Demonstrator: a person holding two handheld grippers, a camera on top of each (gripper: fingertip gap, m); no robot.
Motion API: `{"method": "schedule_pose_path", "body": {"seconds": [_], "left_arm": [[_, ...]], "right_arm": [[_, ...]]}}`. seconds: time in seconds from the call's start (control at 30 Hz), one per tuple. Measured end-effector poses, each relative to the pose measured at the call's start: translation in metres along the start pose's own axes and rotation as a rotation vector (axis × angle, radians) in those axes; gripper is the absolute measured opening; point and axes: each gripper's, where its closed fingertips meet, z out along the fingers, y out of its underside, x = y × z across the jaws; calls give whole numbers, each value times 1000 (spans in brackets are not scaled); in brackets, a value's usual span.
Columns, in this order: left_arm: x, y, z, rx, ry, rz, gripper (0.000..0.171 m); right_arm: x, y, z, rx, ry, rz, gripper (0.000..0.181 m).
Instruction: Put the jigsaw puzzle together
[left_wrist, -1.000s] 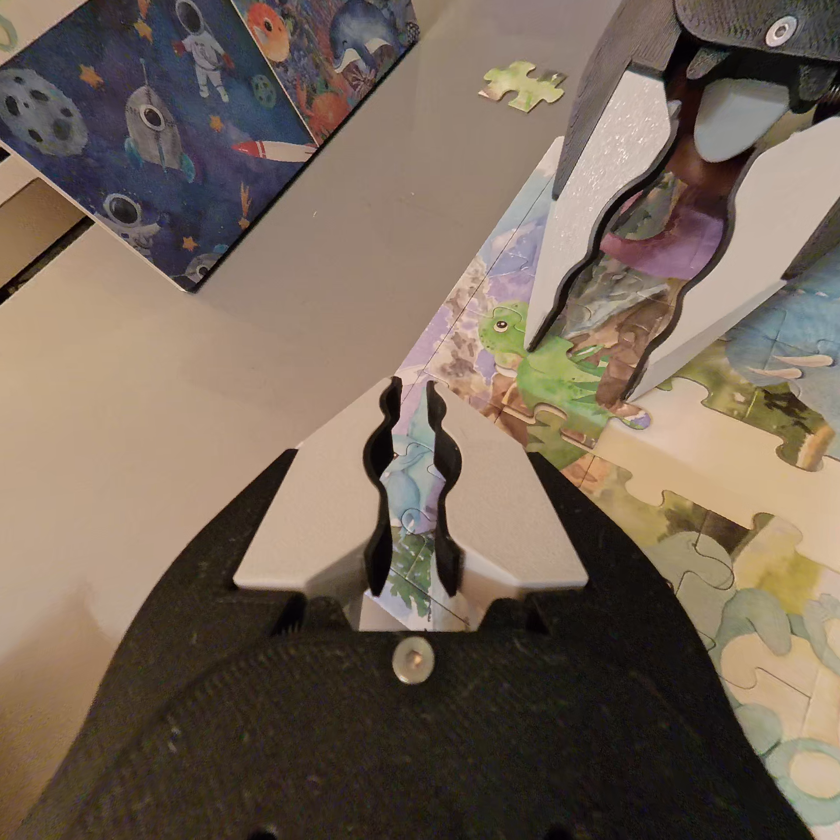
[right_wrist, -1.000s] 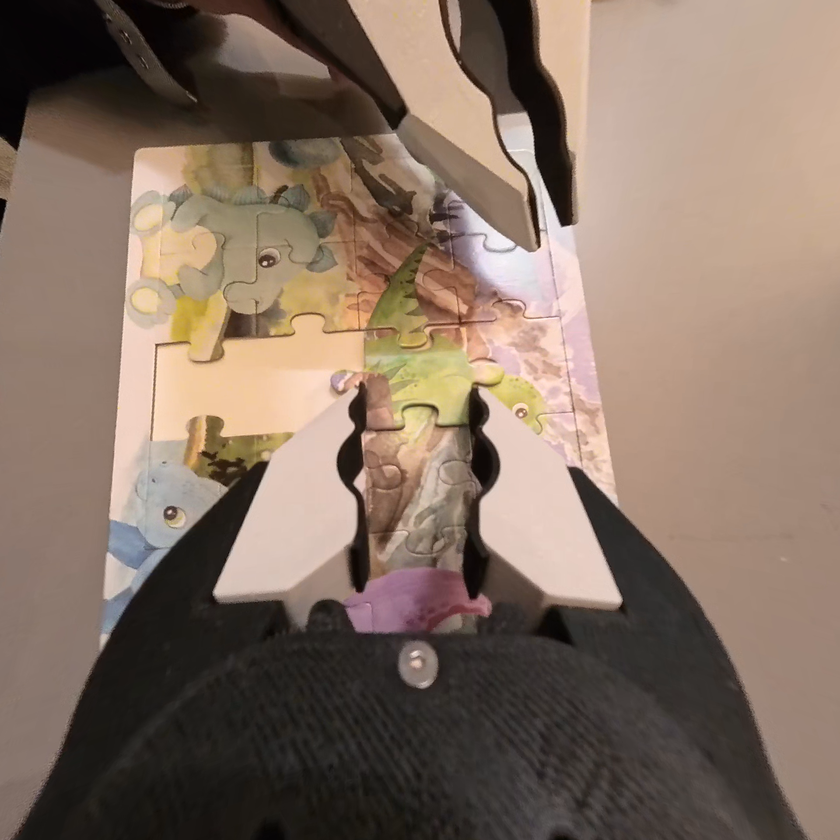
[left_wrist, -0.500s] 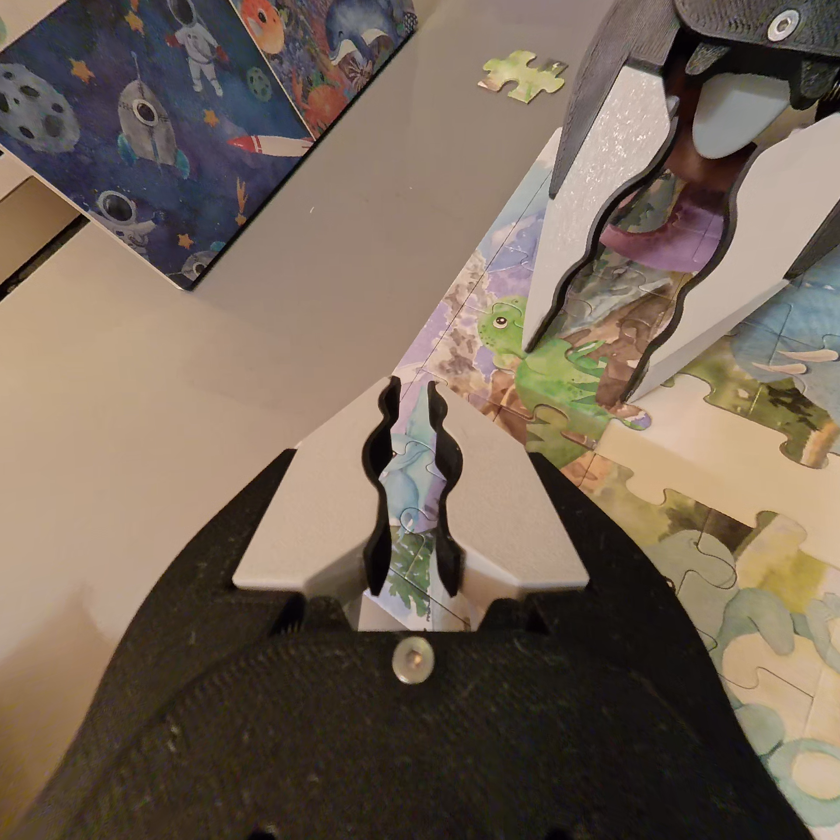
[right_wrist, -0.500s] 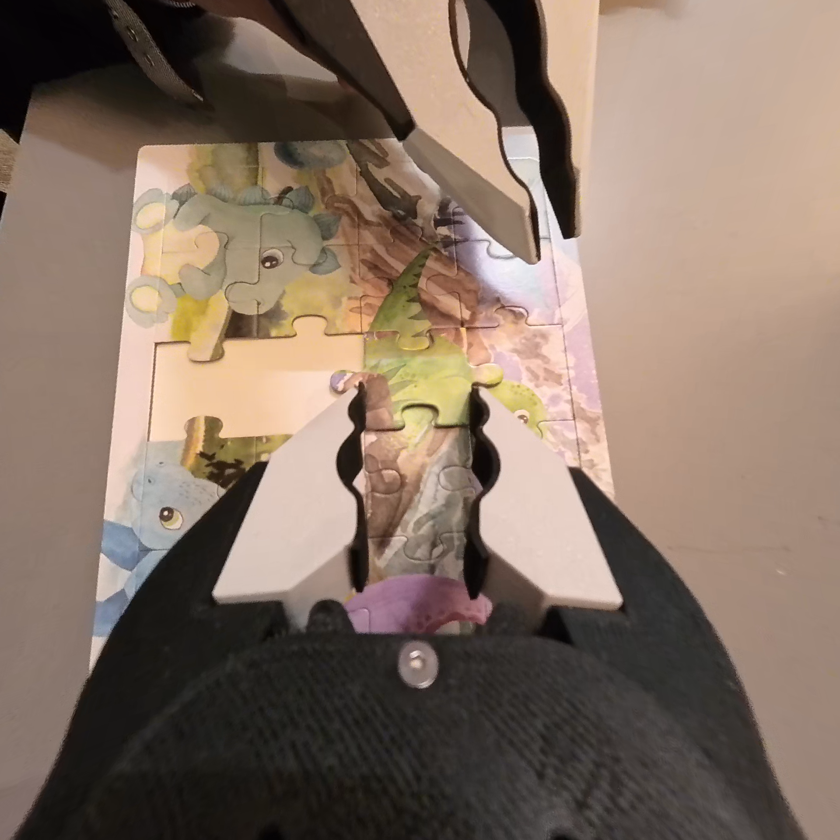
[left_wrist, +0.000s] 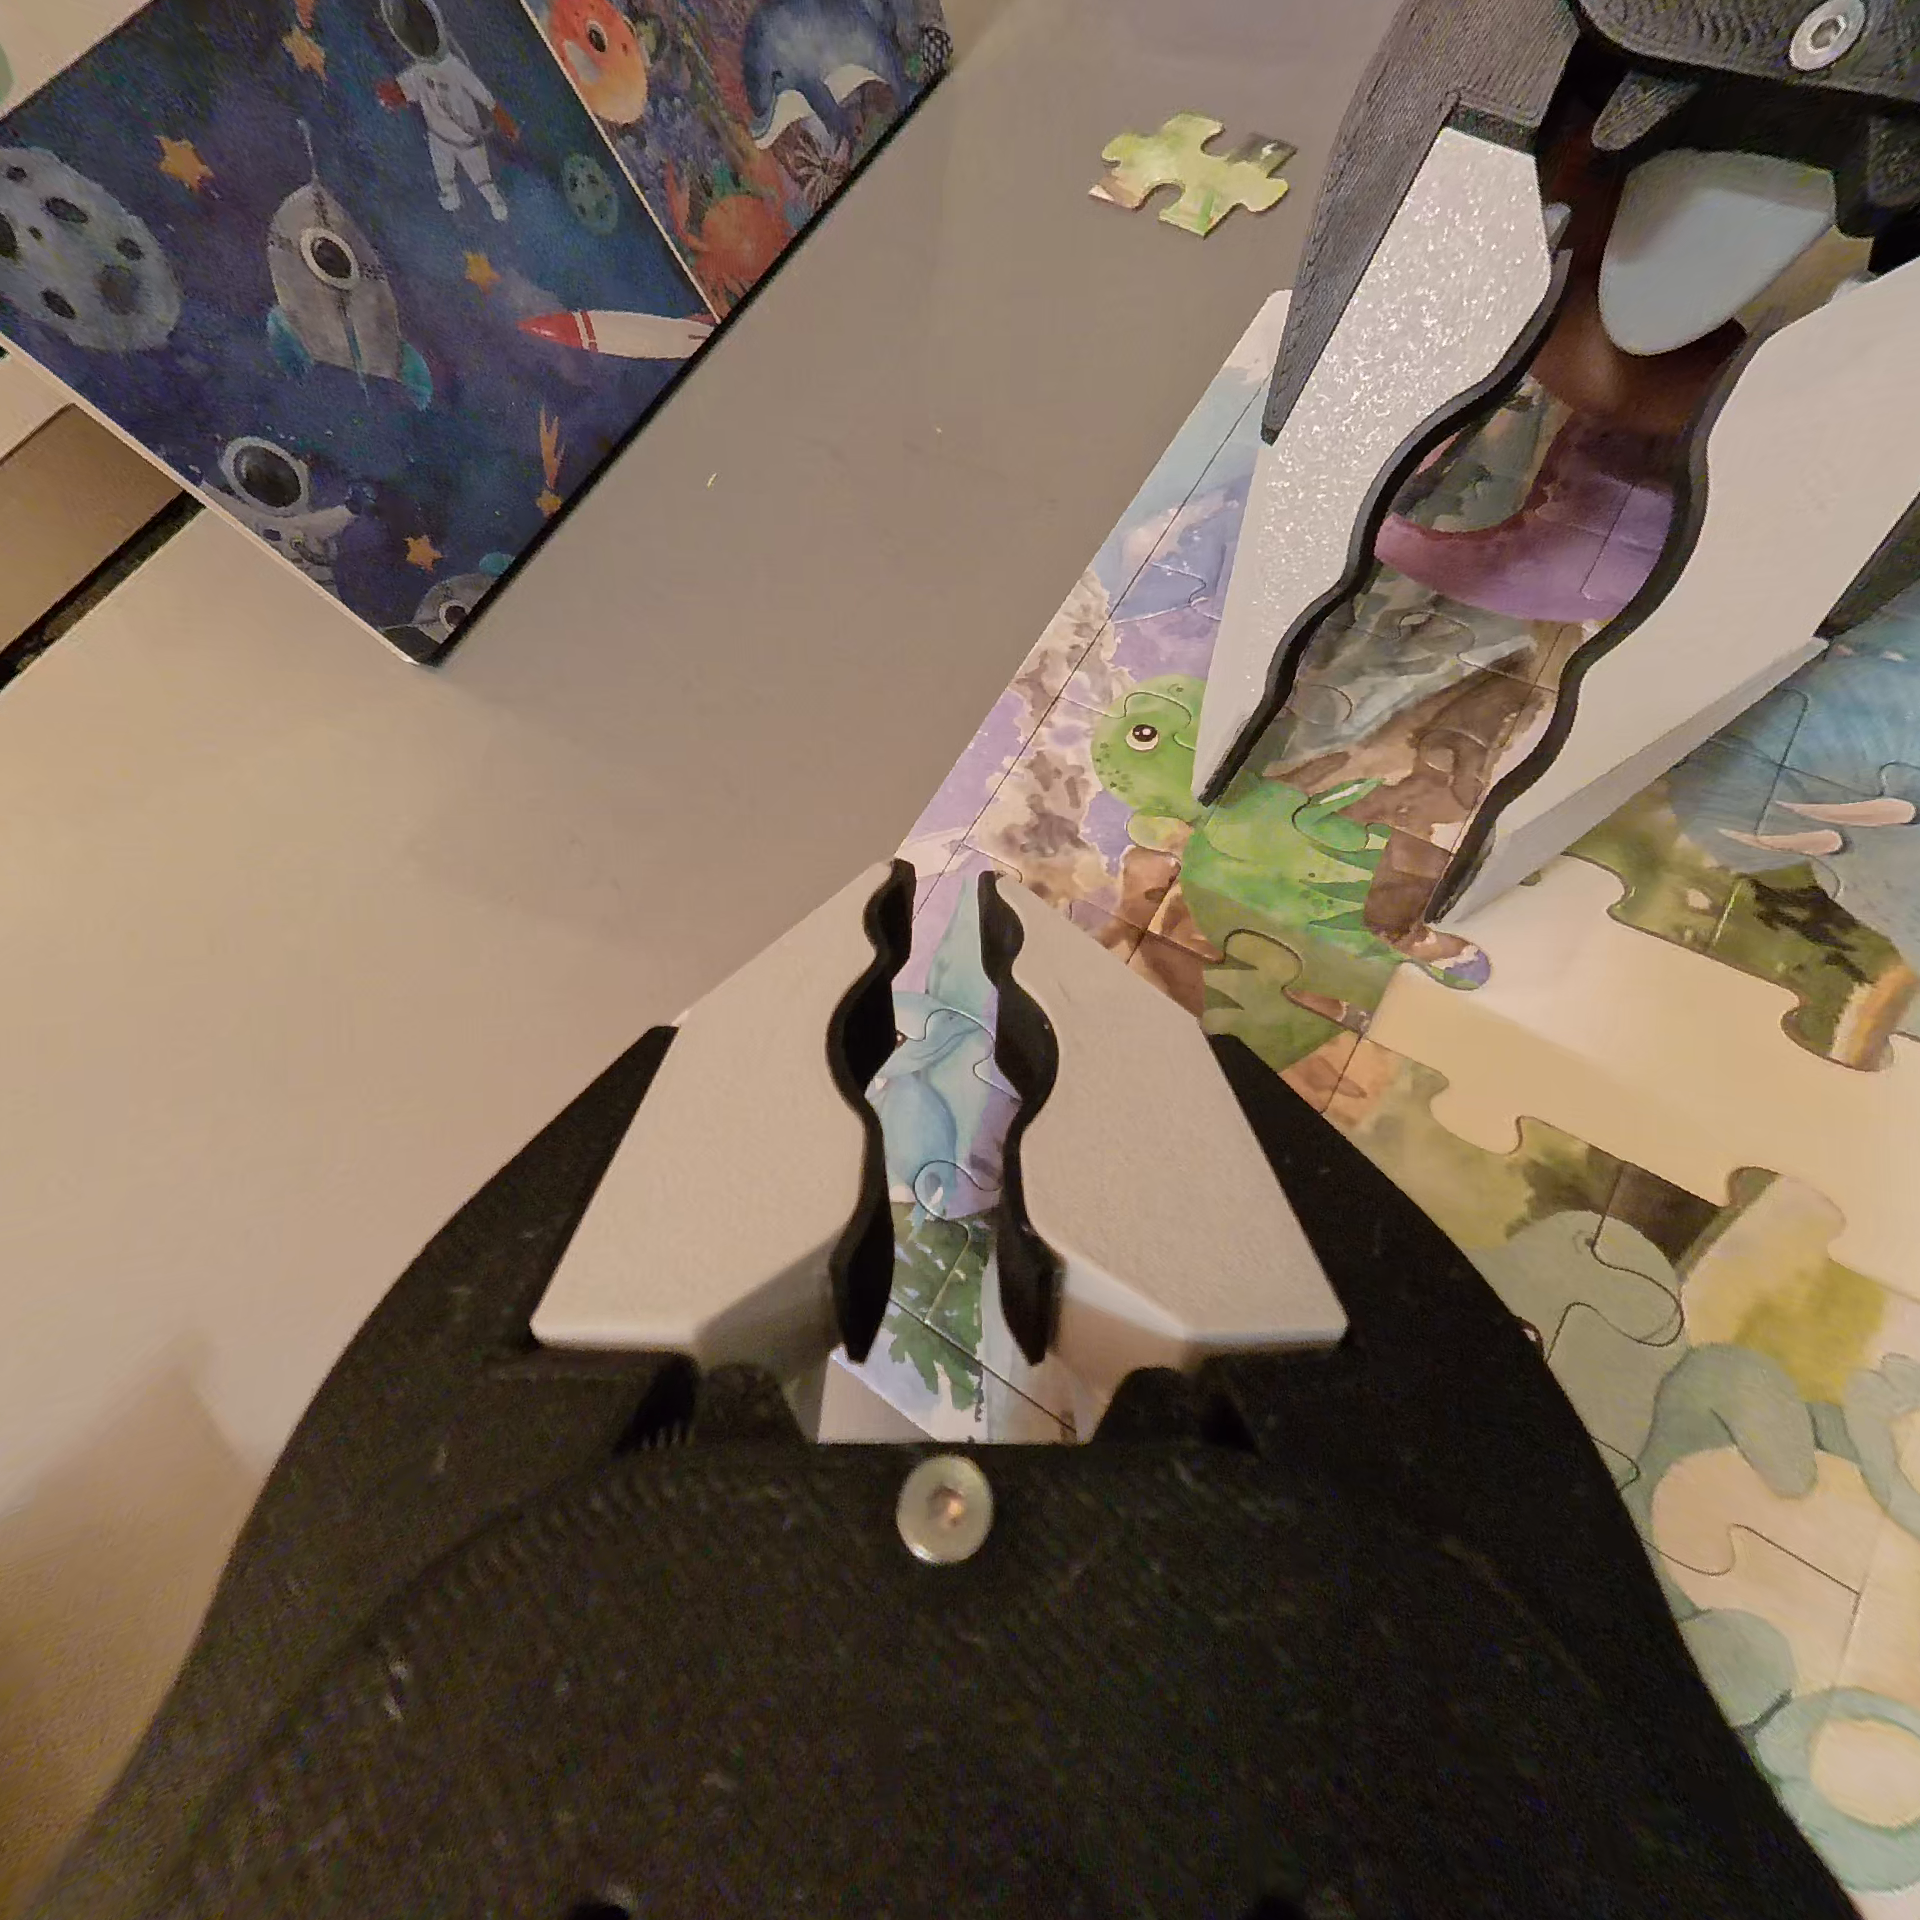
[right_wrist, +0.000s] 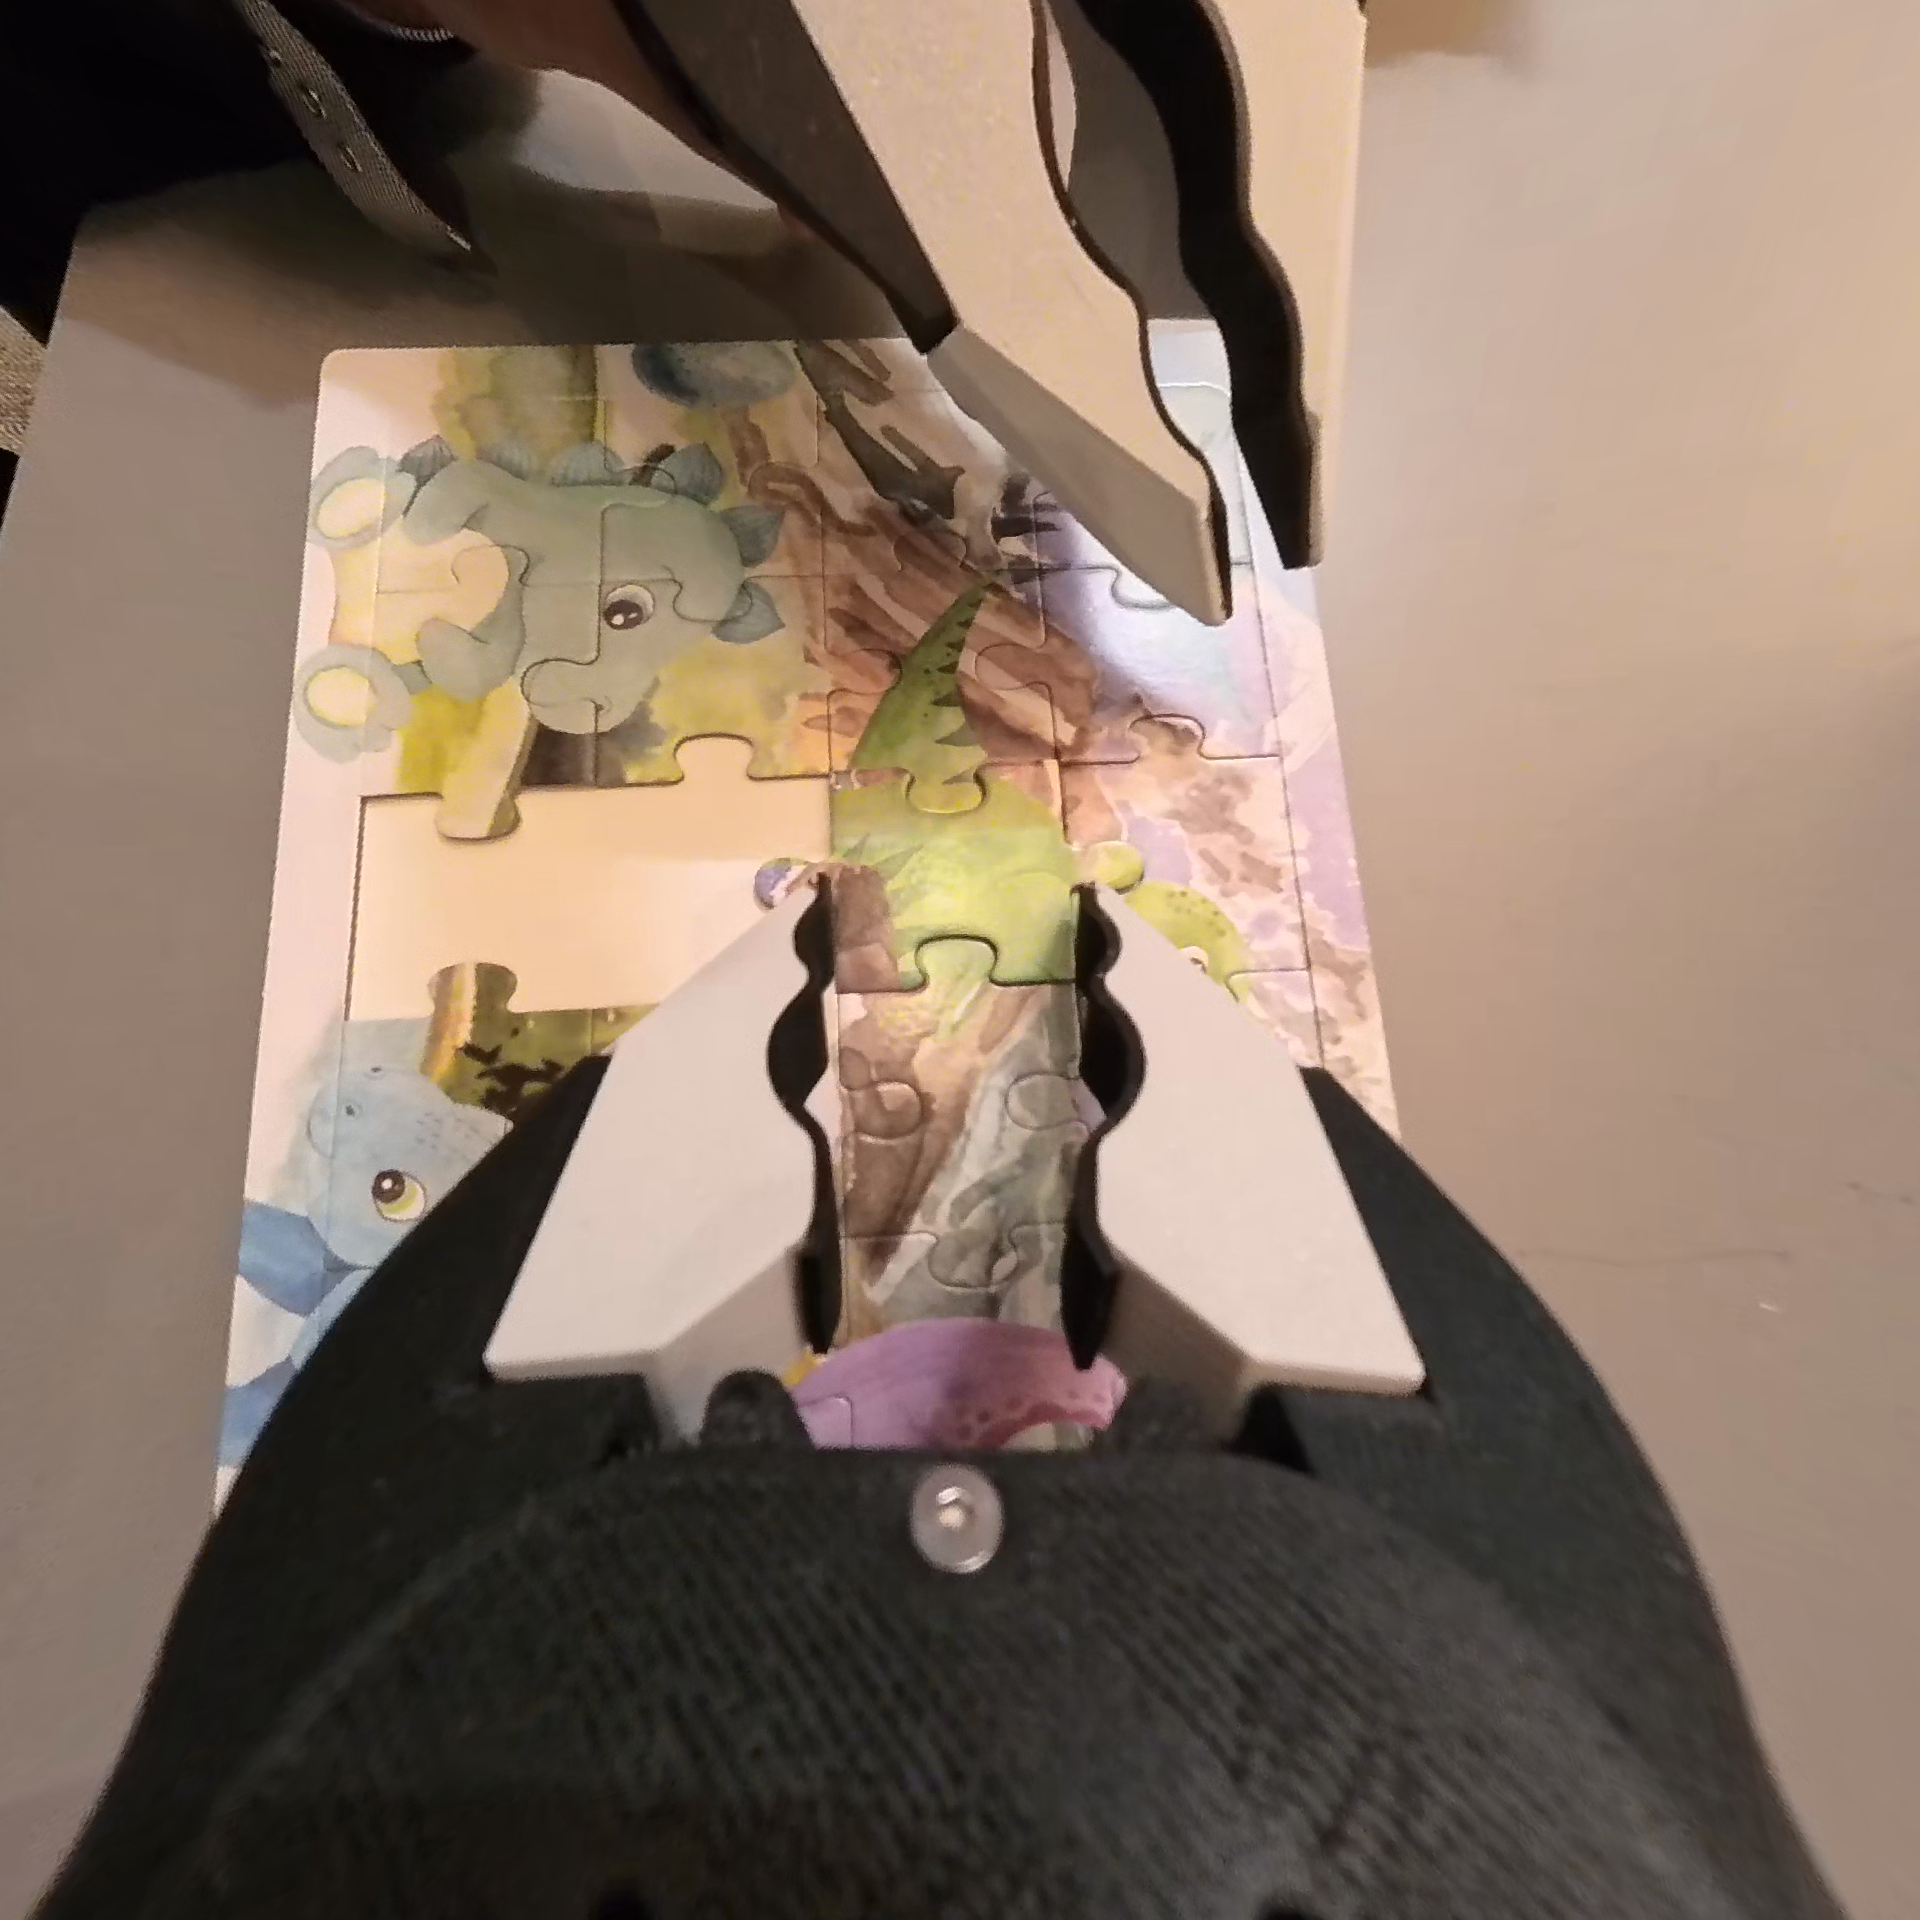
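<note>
- Little has moved over the last second: the space-themed puzzle board (left_wrist: 312, 281) sits slightly higher in the left wrist view, and the dinosaur jigsaw puzzle (right_wrist: 727, 623) has slid a touch lower in the right wrist view, so both grippers have shifted only slightly.
- Right gripper (right_wrist: 951, 894) hovers over the middle of the puzzle, its fingers apart with nothing between them; its tips frame the green dinosaur piece (right_wrist: 966, 873), which lies seated among its neighbours. Whether the tips touch the puzzle surface cannot be told.
- Left gripper (left_wrist: 943, 883) hangs over the puzzle's near corner by a blue dinosaur, its fingers a narrow gap apart and gripping nothing.
- The puzzle lies flat in its pale tray (right_wrist: 301, 935) on the beige table (left_wrist: 416, 935), mostly assembled, with a bare gap (right_wrist: 582, 883) in the row beside the green dinosaur.
- A loose green puzzle piece (left_wrist: 1193, 171) lies on the table beyond the puzzle's far edge, well apart from both grippers.
- Next to the space-themed board, on the table's far left, rests a sea-themed puzzle board (left_wrist: 748, 114) with a whale and an orange fish.
- From the right wrist view, the left gripper (right_wrist: 1257, 592) reaches in from the top over the puzzle's far corner.
</note>
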Motion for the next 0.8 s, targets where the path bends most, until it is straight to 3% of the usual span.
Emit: {"method": "schedule_pose_path", "body": {"seconds": [0.27, 0.53, 0.8], "left_arm": [[23, -3, 2, 12, 110, 47, 17], [40, 13, 7, -89, 210, 29, 19], [38, 16, 10, -106, 177, 64, 23]], "right_arm": [[-9, -11, 5, 27, -19, -12, 45], [-9, -5, 8, 3, -19, 6, 44], [-9, -3, 7, -1, -9, 18, 44]]}}
